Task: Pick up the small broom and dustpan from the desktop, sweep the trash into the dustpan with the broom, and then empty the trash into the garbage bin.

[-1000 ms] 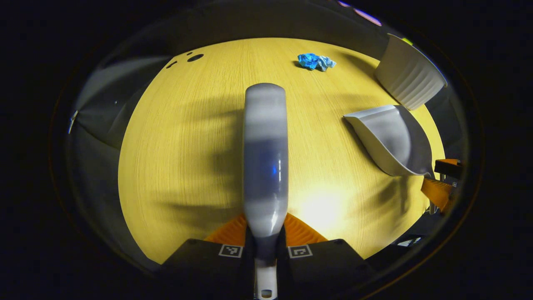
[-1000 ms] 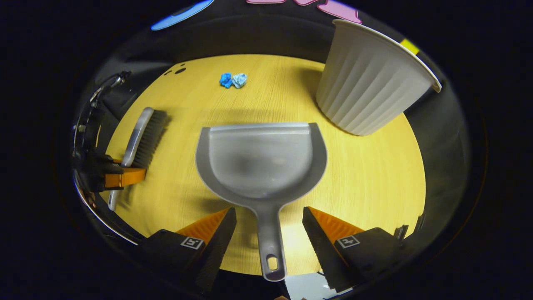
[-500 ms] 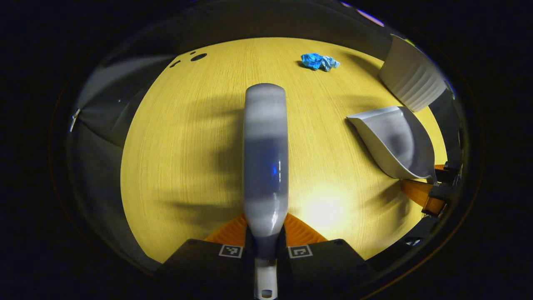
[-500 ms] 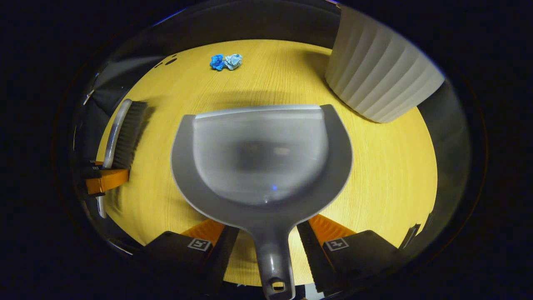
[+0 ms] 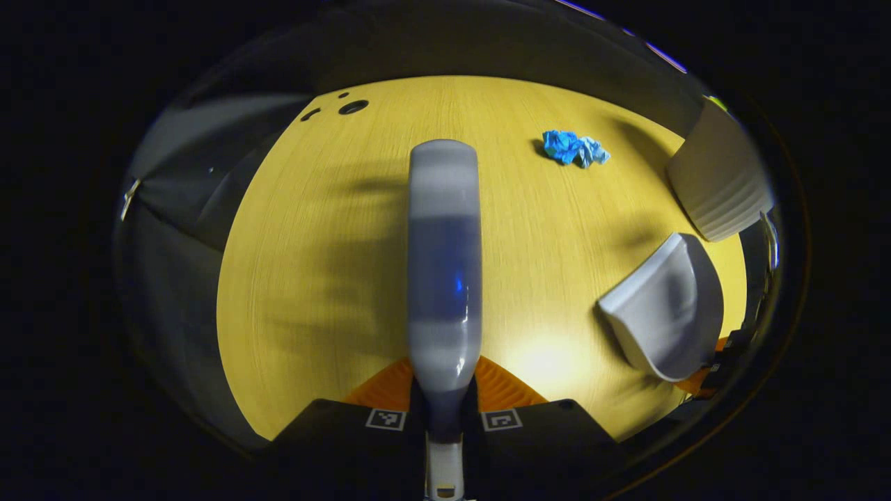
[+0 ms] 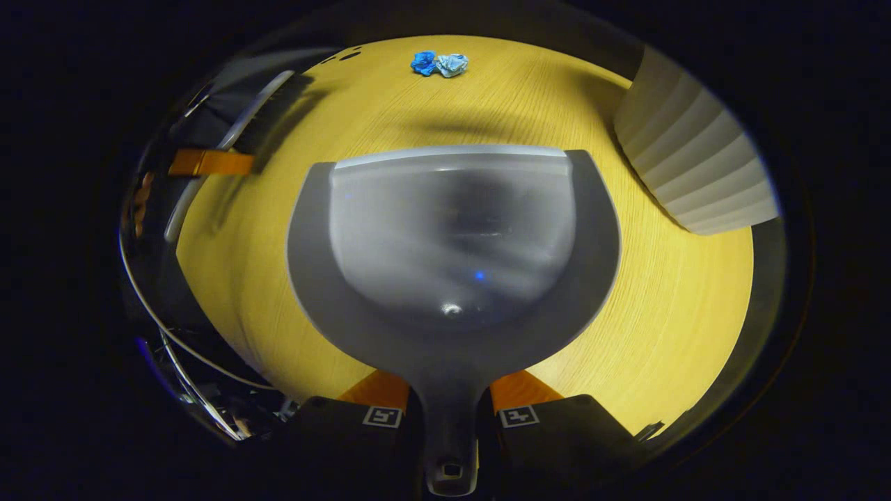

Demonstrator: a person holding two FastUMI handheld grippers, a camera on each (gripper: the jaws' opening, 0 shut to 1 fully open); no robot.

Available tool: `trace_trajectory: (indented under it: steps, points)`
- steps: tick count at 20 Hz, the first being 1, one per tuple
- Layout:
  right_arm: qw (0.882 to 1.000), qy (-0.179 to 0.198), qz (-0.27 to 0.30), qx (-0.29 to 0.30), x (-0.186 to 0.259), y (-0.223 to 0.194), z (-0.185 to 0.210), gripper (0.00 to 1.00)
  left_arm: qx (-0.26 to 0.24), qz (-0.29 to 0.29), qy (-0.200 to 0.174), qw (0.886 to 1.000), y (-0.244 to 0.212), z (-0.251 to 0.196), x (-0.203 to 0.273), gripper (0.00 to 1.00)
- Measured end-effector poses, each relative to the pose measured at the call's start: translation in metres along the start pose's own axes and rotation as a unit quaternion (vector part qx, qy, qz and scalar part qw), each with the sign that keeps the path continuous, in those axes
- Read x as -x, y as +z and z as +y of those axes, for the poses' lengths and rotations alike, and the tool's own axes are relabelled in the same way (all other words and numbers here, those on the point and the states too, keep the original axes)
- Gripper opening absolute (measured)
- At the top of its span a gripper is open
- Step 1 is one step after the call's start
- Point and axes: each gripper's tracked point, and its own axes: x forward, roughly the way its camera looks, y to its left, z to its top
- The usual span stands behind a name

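In the left gripper view my left gripper (image 5: 444, 390) is shut on the handle of the small grey broom (image 5: 444, 257), which points straight ahead over the wooden desktop (image 5: 320, 236). My right gripper (image 6: 449, 400) is shut on the handle of the grey dustpan (image 6: 452, 236), held above the desk with its lip toward the far side. The crumpled blue trash (image 5: 574, 148) (image 6: 438, 64) lies on the desk beyond both tools. The dustpan (image 5: 665, 313) appears at the right in the left gripper view, and the broom (image 6: 240, 136) with the left gripper (image 6: 209, 162) at the upper left in the right gripper view.
The white ribbed garbage bin (image 6: 696, 174) (image 5: 720, 181) stands at the desk's far right corner, close to the dustpan's right side. Small dark holes (image 5: 351, 107) mark the desk's far left part. The desk edge (image 6: 230, 348) runs close on the left.
My right gripper moved forward and closed on the dustpan handle, then lifted the pan off the desk. The broom stays gripped and has swung a little to the left.
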Motion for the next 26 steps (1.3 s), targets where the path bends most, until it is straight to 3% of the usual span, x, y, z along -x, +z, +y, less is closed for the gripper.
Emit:
trace_trajectory:
  steps: [1,7,10,15,20,23,26]
  points:
    - [1.000,-0.001,-0.004,0.009,-0.001,0.001,-0.005,0.36,-0.017,-0.001,0.002,1.000,0.013,0.000,-0.003,0.25]
    - [0.998,0.008,-0.009,0.061,0.002,0.001,-0.028,0.34,-0.125,0.015,0.029,0.992,0.087,-0.001,-0.038,0.25]
    - [0.998,0.015,-0.011,0.067,0.008,-0.002,-0.035,0.34,-0.224,0.028,0.056,0.972,0.120,-0.001,-0.053,0.25]
    - [0.996,0.006,-0.016,0.088,0.013,-0.003,-0.054,0.34,-0.331,0.041,0.073,0.940,0.154,-0.018,-0.072,0.25]
    - [0.995,0.008,-0.021,0.101,0.017,-0.006,-0.057,0.34,-0.455,0.021,0.013,0.890,0.173,-0.061,-0.079,0.24]
    - [0.994,0.008,-0.027,0.107,0.018,-0.006,-0.056,0.34,-0.478,0.016,-0.029,0.878,0.167,-0.088,-0.076,0.25]
    - [0.993,0.008,-0.035,0.114,0.019,-0.006,-0.057,0.34,-0.484,0.026,-0.076,0.871,0.132,-0.120,-0.067,0.25]
